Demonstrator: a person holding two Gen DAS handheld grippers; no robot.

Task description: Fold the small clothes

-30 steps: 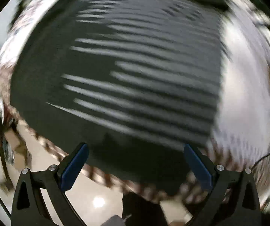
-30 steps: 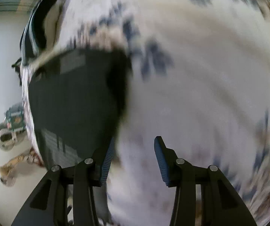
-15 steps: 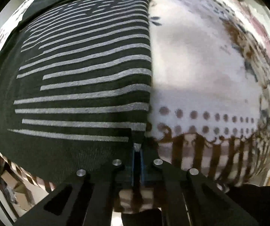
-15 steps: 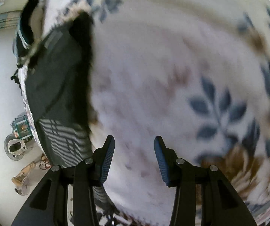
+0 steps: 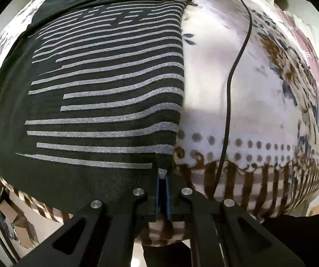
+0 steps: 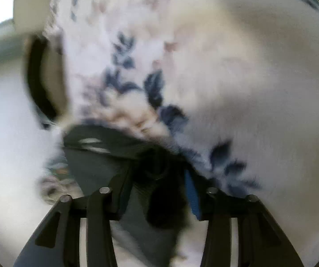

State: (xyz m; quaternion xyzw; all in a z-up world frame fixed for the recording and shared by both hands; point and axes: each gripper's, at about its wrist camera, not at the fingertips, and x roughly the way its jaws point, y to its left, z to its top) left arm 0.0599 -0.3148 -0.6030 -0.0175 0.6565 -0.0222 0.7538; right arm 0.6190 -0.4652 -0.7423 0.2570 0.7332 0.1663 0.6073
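Observation:
A dark shirt with grey stripes [image 5: 106, 93] lies flat on a floral tablecloth [image 5: 259, 102], filling the left half of the left wrist view. My left gripper [image 5: 163, 178] is shut on the shirt's near right corner at the hem. In the blurred right wrist view, my right gripper [image 6: 157, 187] is open, with dark shirt fabric [image 6: 106, 155] lying between its fingers [image 6: 191, 191] at another edge of the shirt. I cannot tell whether the fingers touch the cloth.
A black cable [image 5: 232, 82] runs across the tablecloth to the right of the shirt. The cloth's brown fringe border [image 5: 259, 178] marks the near table edge. Boxes and clutter [image 5: 15, 222] sit on the floor at lower left. A dark-rimmed object [image 6: 39, 77] is at the left in the right wrist view.
My left gripper closed on the shirt's near right corner and stays there. My right gripper swung over the tablecloth to the shirt's edge, where fabric now sits between its open fingers.

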